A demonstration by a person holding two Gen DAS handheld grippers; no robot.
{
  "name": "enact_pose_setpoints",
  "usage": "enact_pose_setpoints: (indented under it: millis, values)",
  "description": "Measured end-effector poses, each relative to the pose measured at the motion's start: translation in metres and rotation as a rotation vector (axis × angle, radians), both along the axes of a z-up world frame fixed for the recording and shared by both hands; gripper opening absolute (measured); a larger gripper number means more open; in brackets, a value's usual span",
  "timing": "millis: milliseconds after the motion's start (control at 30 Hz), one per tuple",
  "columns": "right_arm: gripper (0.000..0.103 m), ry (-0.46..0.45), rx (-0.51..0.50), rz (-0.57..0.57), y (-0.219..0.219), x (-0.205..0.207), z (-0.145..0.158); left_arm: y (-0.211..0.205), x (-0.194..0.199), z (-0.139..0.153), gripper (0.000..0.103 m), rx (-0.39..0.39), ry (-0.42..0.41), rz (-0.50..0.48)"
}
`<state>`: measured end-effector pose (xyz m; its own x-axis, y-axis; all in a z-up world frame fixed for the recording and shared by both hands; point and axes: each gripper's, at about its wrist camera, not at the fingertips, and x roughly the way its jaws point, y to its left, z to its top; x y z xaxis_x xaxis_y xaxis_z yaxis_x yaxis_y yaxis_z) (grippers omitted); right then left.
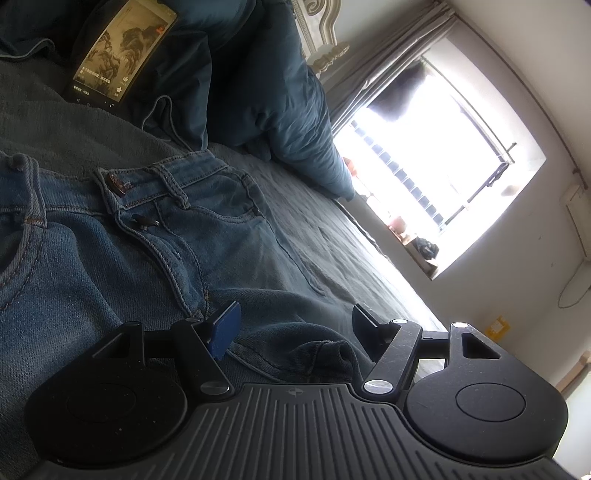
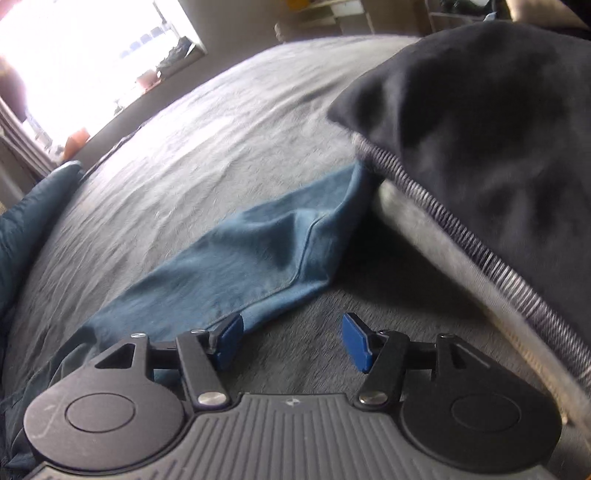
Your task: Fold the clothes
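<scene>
Blue jeans (image 1: 110, 258) lie flat on the bed in the left wrist view, with the waistband and its metal button (image 1: 117, 184) towards the upper left. My left gripper (image 1: 295, 326) is open low over the jeans, and a rumpled denim fold (image 1: 314, 349) sits between its fingers. The right wrist view shows one jeans leg (image 2: 240, 258) stretched across the grey bedsheet (image 2: 221, 129). My right gripper (image 2: 291, 339) is open beside that leg. Its left pad (image 2: 229, 339) is at the leg's edge, and only bare sheet lies between the fingers.
A lit phone (image 1: 122, 51) leans on dark cloth beyond the waistband, beside a teal duvet (image 1: 280, 92). A dark garment with a ribbed hem (image 2: 480, 129), blurred, hangs close on the right. A bright window (image 1: 436, 155) and a carved headboard (image 1: 317, 22) border the bed.
</scene>
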<state>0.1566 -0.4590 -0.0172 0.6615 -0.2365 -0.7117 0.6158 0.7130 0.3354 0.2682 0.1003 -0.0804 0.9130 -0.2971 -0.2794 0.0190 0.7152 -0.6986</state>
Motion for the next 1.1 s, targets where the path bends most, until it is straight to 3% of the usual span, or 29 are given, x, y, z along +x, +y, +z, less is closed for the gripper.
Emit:
enact_pose_setpoints:
  millis: [133, 333, 633, 800, 967, 1033, 1100]
  values:
    - [0.062, 0.009, -0.137, 0.181, 0.015, 0.013, 0.039, -0.001, 0.000, 0.000, 0.067, 0.003, 0.000, -0.003]
    - [0.075, 0.246, -0.078, 0.303, -0.063, 0.065, 0.040, -0.002, -0.001, -0.001, 0.067, 0.011, -0.002, -0.004]
    - [0.074, 0.603, 0.013, 0.483, -0.180, 0.143, 0.042, -0.014, 0.002, 0.000, 0.068, 0.104, 0.004, 0.017]
    - [0.071, 0.731, 0.111, 0.532, -0.210, 0.156, 0.002, -0.014, 0.002, -0.002, 0.068, 0.104, -0.001, 0.018]
    - [0.073, 0.757, 0.233, 0.585, -0.219, 0.154, -0.029, -0.014, 0.002, -0.003, 0.068, 0.109, -0.007, 0.020]
    - [0.072, 0.751, 0.218, 0.612, -0.217, 0.151, -0.032, -0.015, 0.003, -0.003, 0.068, 0.113, -0.008, 0.022]
    - [0.063, 0.736, 0.166, 0.620, -0.210, 0.148, -0.027, -0.015, 0.003, -0.004, 0.068, 0.115, -0.009, 0.023]
